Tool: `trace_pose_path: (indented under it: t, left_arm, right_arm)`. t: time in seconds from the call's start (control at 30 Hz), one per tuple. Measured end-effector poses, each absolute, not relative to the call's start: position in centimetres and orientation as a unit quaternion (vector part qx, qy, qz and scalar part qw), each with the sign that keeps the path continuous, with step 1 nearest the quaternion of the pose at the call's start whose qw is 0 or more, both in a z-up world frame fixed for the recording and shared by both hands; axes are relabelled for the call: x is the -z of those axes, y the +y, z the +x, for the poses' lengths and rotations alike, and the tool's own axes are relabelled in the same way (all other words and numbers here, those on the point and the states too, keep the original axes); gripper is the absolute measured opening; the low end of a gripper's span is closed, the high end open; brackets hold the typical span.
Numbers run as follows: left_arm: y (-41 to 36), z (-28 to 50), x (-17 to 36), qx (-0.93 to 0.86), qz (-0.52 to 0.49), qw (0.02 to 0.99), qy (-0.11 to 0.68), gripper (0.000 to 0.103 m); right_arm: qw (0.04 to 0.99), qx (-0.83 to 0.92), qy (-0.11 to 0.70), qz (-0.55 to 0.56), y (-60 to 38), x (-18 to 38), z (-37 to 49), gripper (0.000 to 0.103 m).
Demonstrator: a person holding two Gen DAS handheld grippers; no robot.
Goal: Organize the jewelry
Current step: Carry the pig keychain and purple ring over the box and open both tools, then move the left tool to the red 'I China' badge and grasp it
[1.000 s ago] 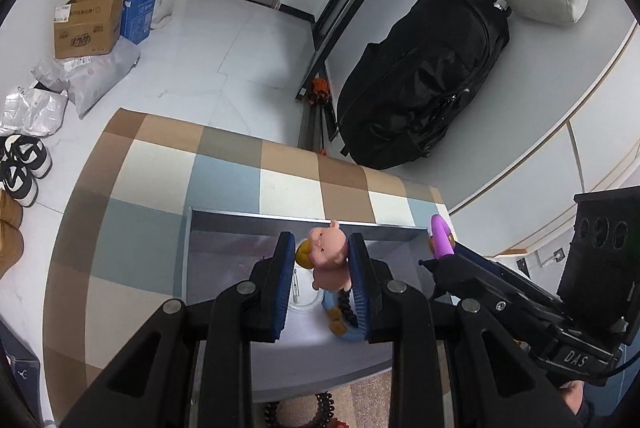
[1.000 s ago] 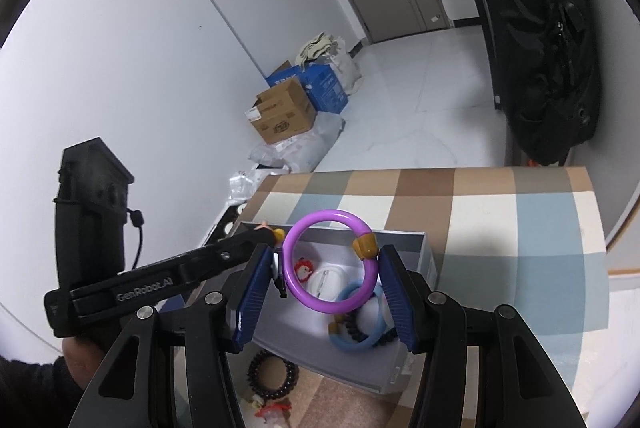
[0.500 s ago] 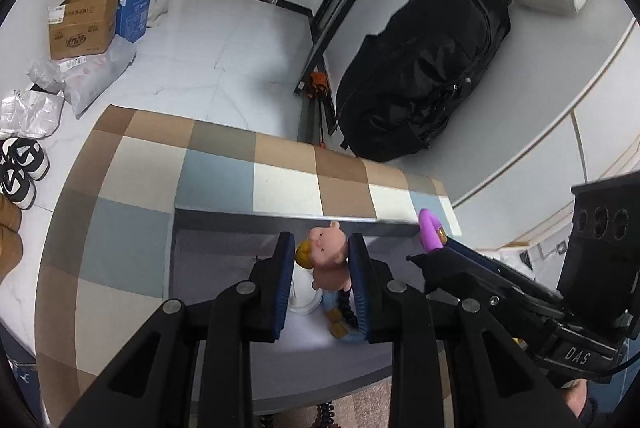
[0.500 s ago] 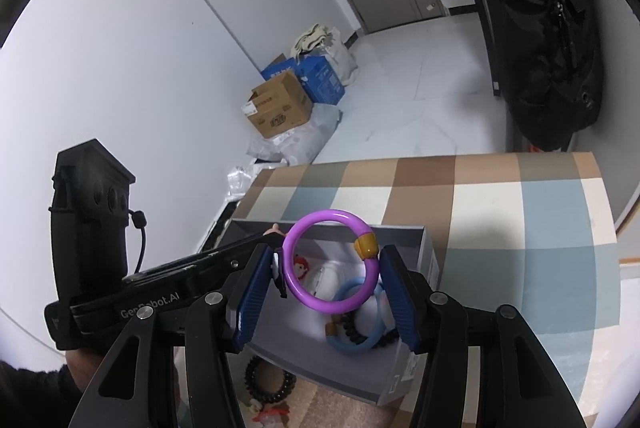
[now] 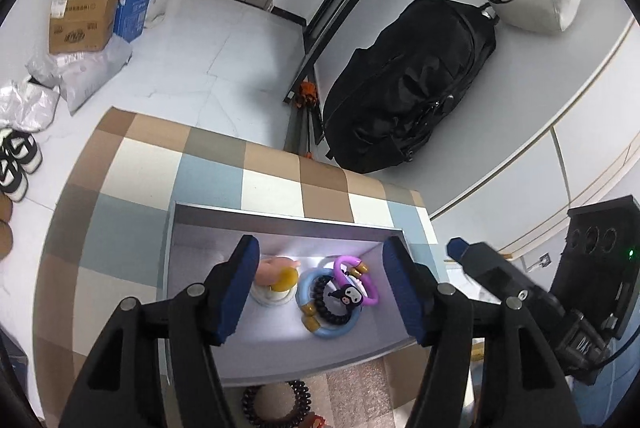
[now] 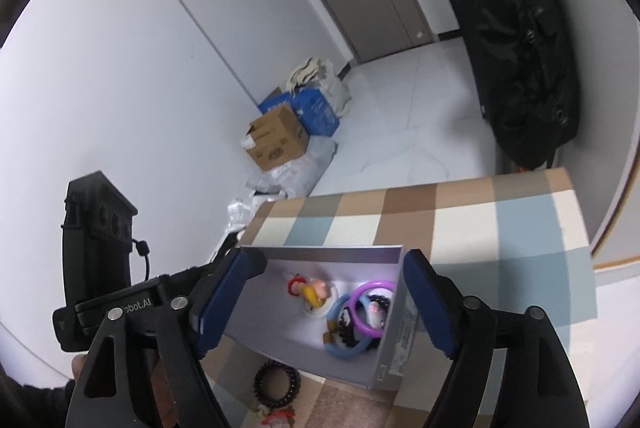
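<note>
A grey box (image 5: 280, 222) (image 6: 320, 253) stands on the checkered table. In it lie a pink pig figure (image 5: 276, 270) (image 6: 318, 288), a purple ring (image 5: 356, 280) (image 6: 372, 308), a blue ring (image 5: 332, 328) (image 6: 340, 348) and a black bead bracelet (image 5: 324, 308). My left gripper (image 5: 326, 292) is open and empty above the box. My right gripper (image 6: 326, 304) is open and empty above the box; it shows at the right of the left wrist view (image 5: 500, 268).
A black bead bracelet (image 5: 276, 404) (image 6: 278, 384) and a small red charm (image 6: 276, 418) lie on the table in front of the box. A black bag (image 5: 408, 88), cardboard boxes (image 5: 80, 20) and shoes (image 5: 16, 164) are on the floor beyond the table.
Both grippers opened. The pig figure dropped from the left gripper and the purple ring from the right gripper; both now lie in the box.
</note>
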State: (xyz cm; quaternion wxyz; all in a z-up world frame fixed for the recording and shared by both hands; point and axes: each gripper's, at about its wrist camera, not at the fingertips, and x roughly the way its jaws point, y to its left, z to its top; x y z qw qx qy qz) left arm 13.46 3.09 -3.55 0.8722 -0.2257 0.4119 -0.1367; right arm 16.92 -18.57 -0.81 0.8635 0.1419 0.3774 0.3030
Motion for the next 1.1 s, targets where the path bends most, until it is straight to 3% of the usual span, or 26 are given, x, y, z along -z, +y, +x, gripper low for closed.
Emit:
trace_pose_path:
  t: [0.7, 0.83, 1.1]
  left_arm:
    - [1.6, 7.5, 2.0, 0.100, -0.144, 0.903, 0.392, 0.060]
    - [1.7, 6.4, 2.3, 0.098, -0.148, 0.902, 0.393, 0.073]
    - [0.5, 4.1, 3.1, 0.093, -0.112, 0.904, 0.403, 0.080]
  right_arm:
    - [0.882, -0.248, 0.375, 0.139, -21.1, -0.1, 12.0, 0.096]
    - [0.884, -0.240, 0.378, 0.135, -21.6, -0.1, 11.0, 0.098]
    - [0.887, -0.235, 0.382, 0.112, -21.7, 0.3, 9.2, 0.100]
